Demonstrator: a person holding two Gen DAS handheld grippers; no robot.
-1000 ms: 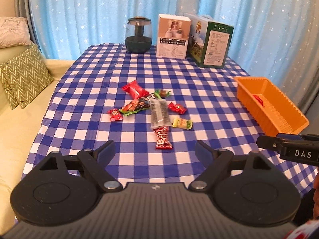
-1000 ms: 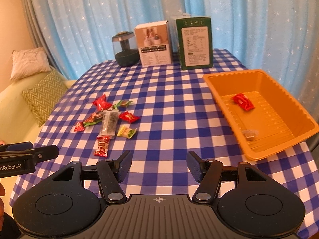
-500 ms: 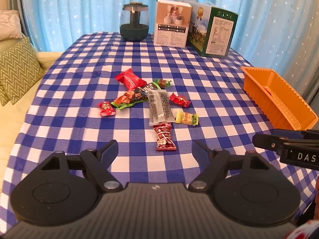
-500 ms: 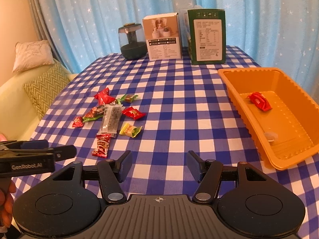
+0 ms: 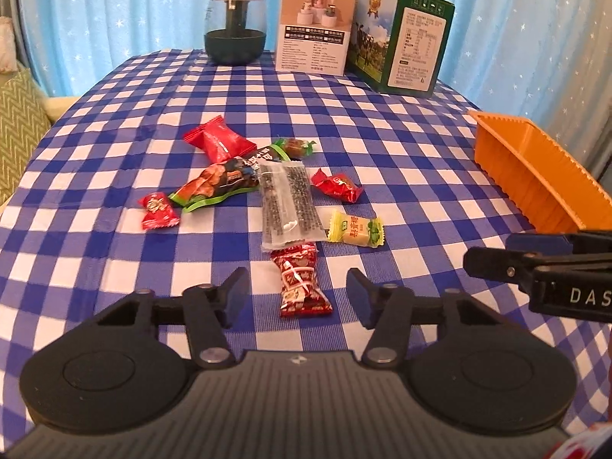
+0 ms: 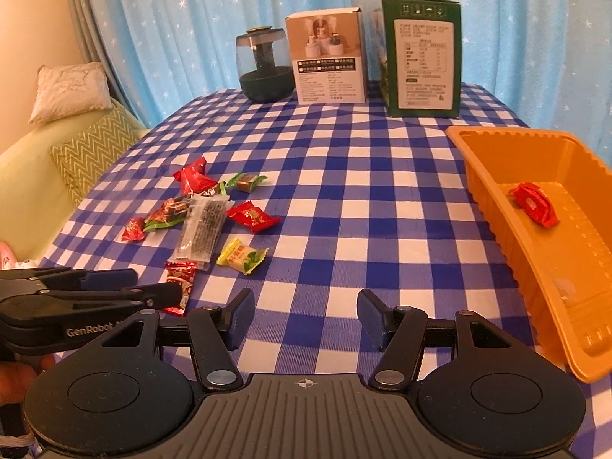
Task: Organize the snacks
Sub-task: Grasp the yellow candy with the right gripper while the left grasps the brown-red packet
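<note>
Several wrapped snacks lie in a cluster on the blue checked tablecloth (image 5: 382,145). My left gripper (image 5: 296,294) is open, with a red patterned snack packet (image 5: 302,283) lying between its fingers on the cloth. Beyond it lie a clear dark-speckled packet (image 5: 288,202), a yellow candy (image 5: 355,229) and several red candies. An orange tray (image 6: 535,229) at the right holds one red candy (image 6: 533,204). My right gripper (image 6: 306,319) is open and empty over bare cloth, left of the tray. The left gripper also shows in the right wrist view (image 6: 153,287).
A dark glass jar (image 5: 234,26), a white box (image 5: 315,26) and a green box (image 5: 405,38) stand at the table's far edge before blue curtains. A sofa with cushions (image 6: 91,149) lies to the left. The right gripper's side (image 5: 535,267) shows in the left wrist view.
My left gripper has moved forward and down to the snack cluster, so the red patterned packet now lies between its fingers. My right gripper has moved forward a little.
</note>
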